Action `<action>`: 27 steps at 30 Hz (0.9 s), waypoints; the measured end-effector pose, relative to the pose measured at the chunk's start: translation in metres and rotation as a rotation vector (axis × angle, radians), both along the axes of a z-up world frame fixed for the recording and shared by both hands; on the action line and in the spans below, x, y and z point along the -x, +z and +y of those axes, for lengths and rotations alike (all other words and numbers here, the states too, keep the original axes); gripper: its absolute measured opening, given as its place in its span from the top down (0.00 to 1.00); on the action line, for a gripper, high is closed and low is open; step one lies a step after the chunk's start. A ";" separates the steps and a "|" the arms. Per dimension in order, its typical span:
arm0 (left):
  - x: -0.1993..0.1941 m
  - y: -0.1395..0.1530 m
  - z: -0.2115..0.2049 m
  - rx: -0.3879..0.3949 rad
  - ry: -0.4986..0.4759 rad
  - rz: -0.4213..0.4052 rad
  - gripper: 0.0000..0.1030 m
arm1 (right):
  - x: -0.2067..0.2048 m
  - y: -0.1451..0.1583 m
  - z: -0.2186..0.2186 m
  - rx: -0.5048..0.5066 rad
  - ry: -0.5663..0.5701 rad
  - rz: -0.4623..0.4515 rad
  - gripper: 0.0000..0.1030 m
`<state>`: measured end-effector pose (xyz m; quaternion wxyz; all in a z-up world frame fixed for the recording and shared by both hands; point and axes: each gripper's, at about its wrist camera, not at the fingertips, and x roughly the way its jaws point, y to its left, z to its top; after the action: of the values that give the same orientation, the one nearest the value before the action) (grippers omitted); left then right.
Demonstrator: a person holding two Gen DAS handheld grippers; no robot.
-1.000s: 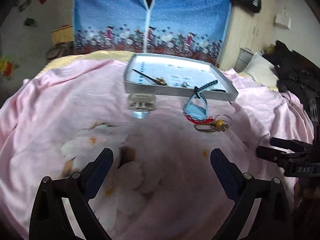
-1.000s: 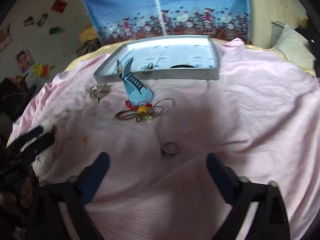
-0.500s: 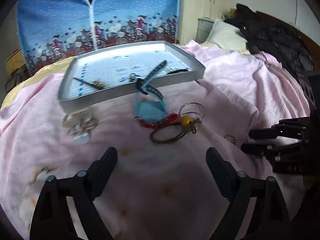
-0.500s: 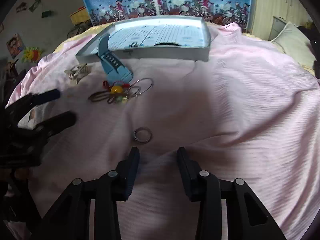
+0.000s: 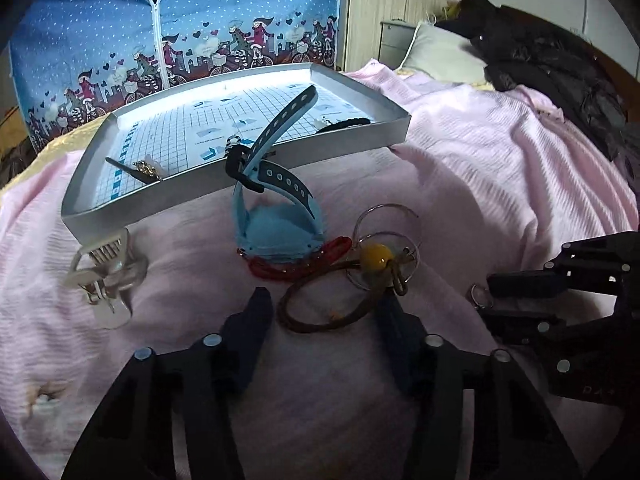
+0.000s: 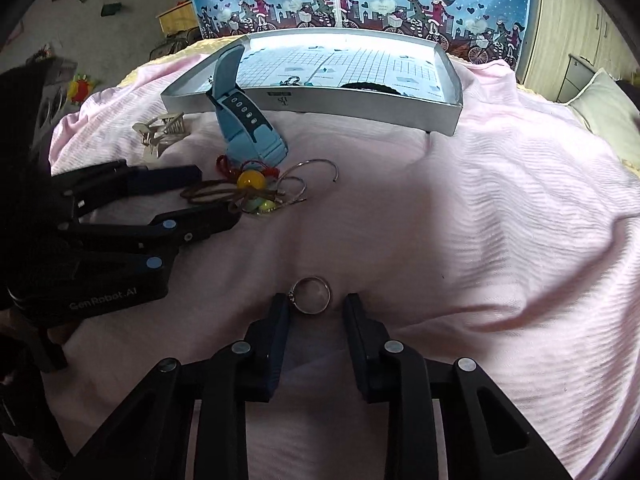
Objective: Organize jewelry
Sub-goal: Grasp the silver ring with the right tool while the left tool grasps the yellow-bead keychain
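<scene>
A: Where do we stand with the right gripper (image 6: 314, 306)?

B: We hold it low over the pink bedspread (image 6: 460, 208), jaws apart, with the silver ring (image 6: 311, 294) lying on the cloth between the 2 tips. It looks to touch the left tip, but we cannot tell for certain.

A: And the left gripper (image 5: 326, 306)?

B: Its jaws are apart too, one on each side of the brown cord loop (image 5: 320, 312), clamped on nothing. The cord runs up to a yellow bead (image 5: 374, 257) threaded among thin wire hoops (image 5: 386, 224).

A: What sits around that bundle?

B: At 11 o'clock from the bead, a blue watch (image 5: 276, 216) stands on a red cord (image 5: 296, 264), one strap leaning up over the rim of the silver tray (image 5: 224, 190). At 9 o'clock lies a clear hair claw clip (image 5: 105, 276).

A: Anything in the tray?

B: A small gold piece (image 5: 146, 168) at its near left corner and a black band (image 5: 346, 123) toward the right edge. From the left wrist view, the right gripper sits at 3 o'clock with the ring at its tips.
</scene>
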<state>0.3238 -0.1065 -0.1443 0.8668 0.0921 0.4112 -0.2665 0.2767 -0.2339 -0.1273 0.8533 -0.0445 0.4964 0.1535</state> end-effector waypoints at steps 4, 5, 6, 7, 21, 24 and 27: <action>0.002 0.003 0.003 0.031 -0.010 0.003 0.71 | -0.003 -0.001 0.000 -0.030 -0.012 0.000 0.74; 0.002 0.003 0.005 0.040 -0.012 0.004 0.74 | -0.004 -0.001 0.000 -0.033 -0.014 0.001 0.74; 0.004 0.003 0.004 0.046 -0.012 0.004 0.78 | -0.004 -0.001 0.000 -0.036 -0.017 0.002 0.74; 0.006 0.003 0.004 0.052 -0.012 0.004 0.82 | -0.003 -0.002 0.000 -0.038 -0.021 0.003 0.74; 0.026 0.020 0.028 0.215 0.115 0.068 0.98 | -0.002 0.004 -0.006 -0.122 -0.053 -0.054 0.81; 0.030 0.028 0.036 0.263 0.164 0.124 0.98 | 0.000 0.011 -0.008 -0.145 -0.057 -0.093 0.81; 0.037 0.041 0.042 0.296 0.186 0.148 0.98 | 0.001 0.017 -0.009 -0.161 -0.061 -0.131 0.81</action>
<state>0.2869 -0.0648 -0.1031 0.8593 -0.0945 0.4368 -0.2488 0.2755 -0.2426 -0.1103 0.8889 0.0295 0.4269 0.1637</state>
